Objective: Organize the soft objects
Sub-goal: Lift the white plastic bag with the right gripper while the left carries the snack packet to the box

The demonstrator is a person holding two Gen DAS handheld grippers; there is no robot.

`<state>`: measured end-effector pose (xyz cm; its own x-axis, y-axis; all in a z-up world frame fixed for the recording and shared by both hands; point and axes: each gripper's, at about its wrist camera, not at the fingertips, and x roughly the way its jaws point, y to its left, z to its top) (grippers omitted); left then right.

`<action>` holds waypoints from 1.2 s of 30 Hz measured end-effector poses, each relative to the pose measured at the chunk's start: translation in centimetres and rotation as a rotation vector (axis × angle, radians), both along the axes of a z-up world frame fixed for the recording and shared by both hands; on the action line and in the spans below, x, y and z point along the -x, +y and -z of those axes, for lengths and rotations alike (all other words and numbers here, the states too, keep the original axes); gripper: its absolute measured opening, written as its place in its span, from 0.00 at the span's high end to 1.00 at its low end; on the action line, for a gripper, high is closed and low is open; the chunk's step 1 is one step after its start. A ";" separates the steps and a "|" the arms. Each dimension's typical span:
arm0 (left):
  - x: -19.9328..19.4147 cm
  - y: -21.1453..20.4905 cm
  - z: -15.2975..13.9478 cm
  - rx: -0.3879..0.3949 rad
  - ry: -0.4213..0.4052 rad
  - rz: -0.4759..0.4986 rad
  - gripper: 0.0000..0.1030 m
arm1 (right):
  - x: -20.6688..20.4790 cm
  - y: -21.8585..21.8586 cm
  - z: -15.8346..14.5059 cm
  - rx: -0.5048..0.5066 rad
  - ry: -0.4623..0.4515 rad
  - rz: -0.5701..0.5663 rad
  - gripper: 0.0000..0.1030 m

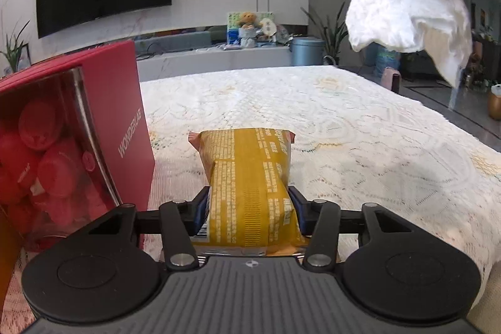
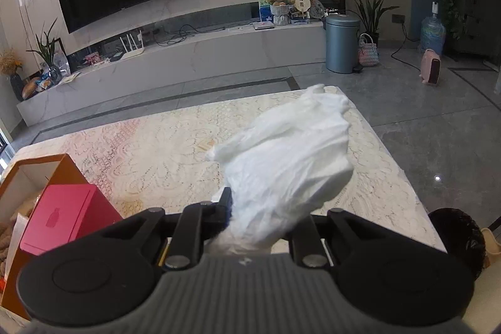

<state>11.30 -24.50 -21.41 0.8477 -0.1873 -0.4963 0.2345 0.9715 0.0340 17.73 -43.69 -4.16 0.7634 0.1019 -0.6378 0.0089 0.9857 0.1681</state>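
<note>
Hands are both full. Left gripper (image 1: 249, 208) squeezes the yellow pack (image 1: 247, 177) at frame bottom, low by the red box (image 1: 122, 102). Right gripper (image 2: 260, 218) pinches the white cloth (image 2: 288, 155) high, clear of the table (image 2: 150, 152).

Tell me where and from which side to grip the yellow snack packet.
Grip the yellow snack packet across its narrow width near the close end, coming in along its length, as the left gripper does now: the soft pouch pinches in there, and its far sealed edge stays free.
</note>
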 end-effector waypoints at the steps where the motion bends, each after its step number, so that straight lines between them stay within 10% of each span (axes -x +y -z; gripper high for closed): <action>1: 0.1 0.1 0.0 0.004 0.002 -0.002 0.45 | 0.2 -0.3 0.1 -0.033 -0.010 -0.010 0.86; 23: 0.9 0.6 -8.0 0.168 0.024 -0.065 0.46 | 0.8 -3.3 3.2 -0.094 0.018 -0.014 0.86; 36: 2.6 7.0 -12.3 0.289 -0.003 -0.080 0.46 | 6.5 2.9 -6.9 -0.036 -0.276 -0.086 0.85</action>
<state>8.68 -17.50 -9.11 0.8668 -0.2529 -0.4297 0.1573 0.9565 -0.2457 11.23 -40.77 2.74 0.8950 0.1927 -0.4022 -0.1254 0.9742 0.1877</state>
